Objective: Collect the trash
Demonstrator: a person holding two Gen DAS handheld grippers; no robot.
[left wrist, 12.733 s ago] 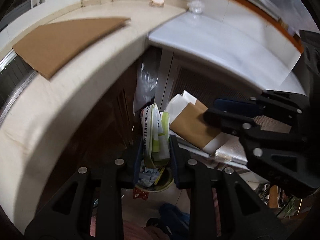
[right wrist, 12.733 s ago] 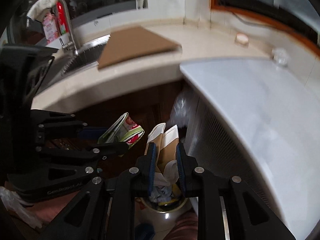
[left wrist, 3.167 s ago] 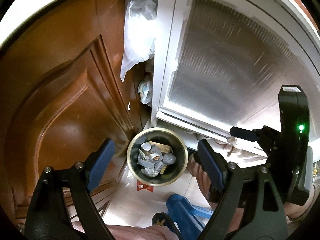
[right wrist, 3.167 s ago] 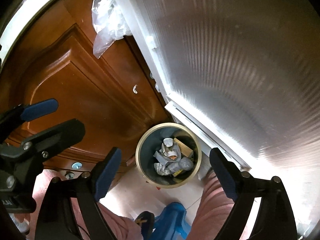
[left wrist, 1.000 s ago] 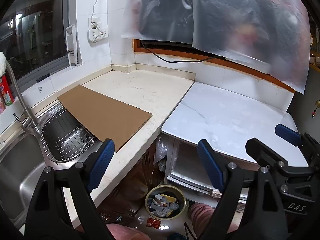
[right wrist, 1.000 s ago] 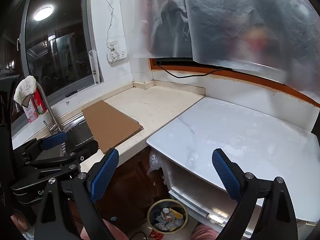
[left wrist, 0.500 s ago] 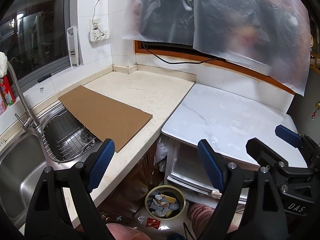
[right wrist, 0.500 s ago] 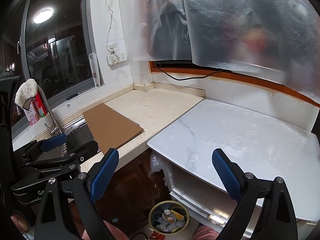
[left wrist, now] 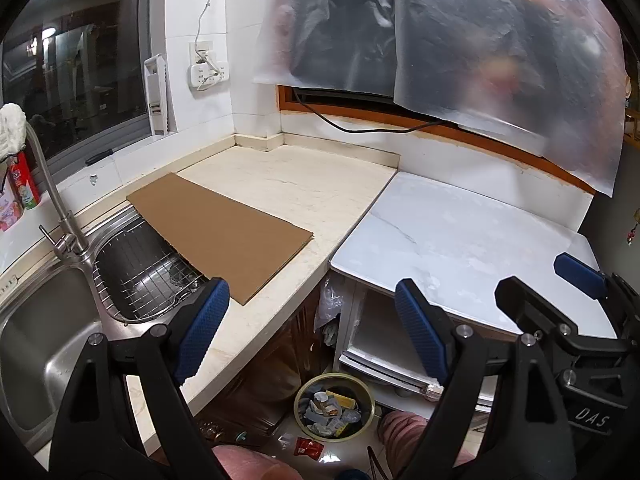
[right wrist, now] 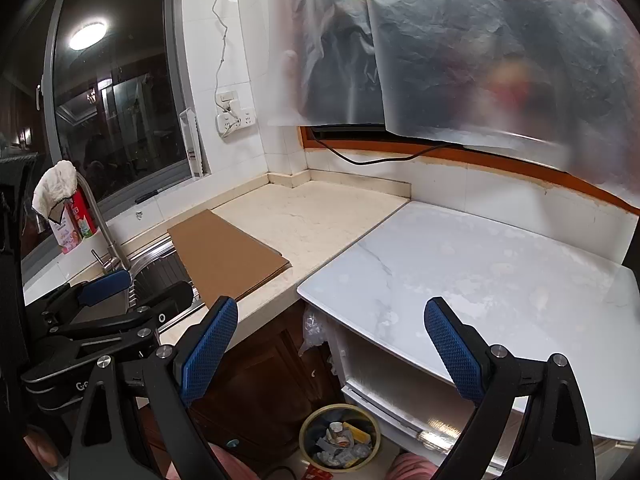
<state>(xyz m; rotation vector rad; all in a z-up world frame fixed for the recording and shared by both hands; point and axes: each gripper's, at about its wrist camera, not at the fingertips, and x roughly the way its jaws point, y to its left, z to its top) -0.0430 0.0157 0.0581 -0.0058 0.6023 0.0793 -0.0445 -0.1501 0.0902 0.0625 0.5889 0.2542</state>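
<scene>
Cardboard (left wrist: 218,234) is lying flat on the beige counter (left wrist: 304,188), its near left corner hanging out over the sink (left wrist: 44,332), and it is looking like the only loose thing up on the worktops; whether it counts as trash is a judgement, not something the pictures settle. Both tongs are hanging wide with nothing between the blue pads: the left gripper (left wrist: 312,328) is hovering over the counter's near edge, and the right gripper (right wrist: 330,350) is hovering over the gap where the beige counter is meeting the white marble top (right wrist: 480,276). Down on the floor, the trash bin (left wrist: 335,406) is standing below and between the two counters, already holding crumpled wrappers, with a red wrapper (left wrist: 307,447) lying on the tiles just near it, outside the rim. The sheet's long axis is running from far left toward near right, slantwise to both tongs. From the left gripper it is lying just ahead and to the left, its near right corner close by; from the right gripper it is sitting farther off to the left, past the other tool. So the left hand is probably the nearer one for a pinch on that near edge, and the jaws would need to be turning across the thin edge rather than along it.
</scene>
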